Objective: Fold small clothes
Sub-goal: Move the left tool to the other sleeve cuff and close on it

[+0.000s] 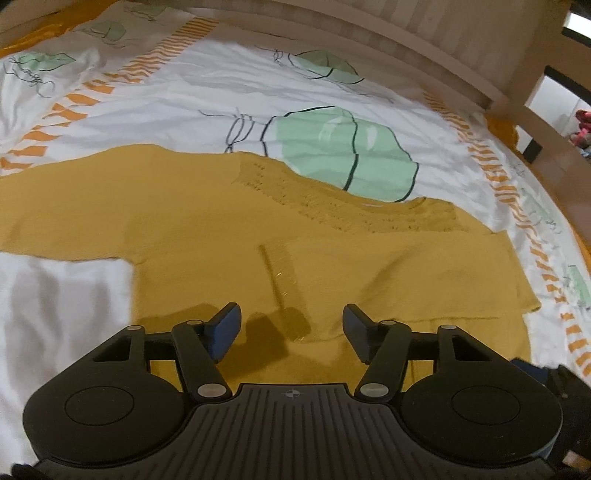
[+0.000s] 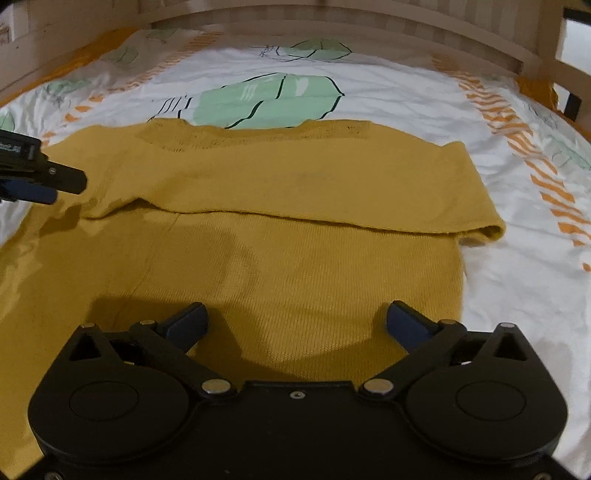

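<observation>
Mustard sweater (image 2: pixel 280 236) — hem cut off below (seemingly flat) — beneath both spread-apart, empty grippers (image 1: pixel 291 332) (image 2: pixel 297 325).

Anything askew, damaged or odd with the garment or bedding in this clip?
Nothing stands out. The mustard sweater lies flat on the printed bedsheet, one sleeve folded across its body. Both grippers, left and right, hover with jaws open.

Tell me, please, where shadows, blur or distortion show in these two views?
Left wrist view: motion blur smears the sweater; the open left gripper casts a shadow under its fingers. Right wrist view: sharper; a broad shadow lies ahead of the open right gripper. Both: fisheye bends the bed frame.
</observation>
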Demonstrator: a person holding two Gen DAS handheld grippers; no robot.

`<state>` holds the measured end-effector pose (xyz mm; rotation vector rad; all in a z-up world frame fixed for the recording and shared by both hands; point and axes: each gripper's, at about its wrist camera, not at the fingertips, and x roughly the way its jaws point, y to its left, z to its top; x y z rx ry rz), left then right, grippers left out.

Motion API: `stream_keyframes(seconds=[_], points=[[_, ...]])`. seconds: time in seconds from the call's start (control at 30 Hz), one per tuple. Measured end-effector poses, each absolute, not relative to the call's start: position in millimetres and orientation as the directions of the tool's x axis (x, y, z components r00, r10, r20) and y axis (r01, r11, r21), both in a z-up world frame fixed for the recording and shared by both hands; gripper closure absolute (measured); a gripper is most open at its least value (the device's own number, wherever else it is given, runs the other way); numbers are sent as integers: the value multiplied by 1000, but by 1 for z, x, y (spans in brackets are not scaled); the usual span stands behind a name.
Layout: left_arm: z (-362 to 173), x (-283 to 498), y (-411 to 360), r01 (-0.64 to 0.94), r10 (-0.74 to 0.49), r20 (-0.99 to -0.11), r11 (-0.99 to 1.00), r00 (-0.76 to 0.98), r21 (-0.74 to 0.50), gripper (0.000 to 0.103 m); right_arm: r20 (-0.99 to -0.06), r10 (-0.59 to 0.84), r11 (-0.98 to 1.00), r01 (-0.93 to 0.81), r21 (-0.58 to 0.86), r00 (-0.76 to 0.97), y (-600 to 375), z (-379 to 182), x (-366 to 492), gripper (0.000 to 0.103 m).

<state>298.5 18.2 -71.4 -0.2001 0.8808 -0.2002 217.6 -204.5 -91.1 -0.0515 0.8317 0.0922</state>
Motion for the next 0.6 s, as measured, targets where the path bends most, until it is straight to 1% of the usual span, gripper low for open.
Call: stream_keyframes(seconds=[0.27,0.47,0.53,0.57,0.6], points=[[-91,324,-3,87,-222,-795,974,565,-210,43,-745,45,997,-76,-9,665,-202,-91,219,0],[-93,335,0,42,-238,-776,964,584,-264,44,-726,50,998,-70,3,686,-204,-93,216,0],[-93,339,-1,41,-249,-772,960,585,-279,50,-720,46,998,-68,-1,692,-203,-93,215,0],[-92,340,-1,42,-249,-772,960,585,-278,59,-719,45,998,-67,-2,693,-202,-93,215,0],[-91,341,-2,44,-246,-773,961,585,-272,71,-719,44,998,-67,-4,694,-202,-92,215,0]])
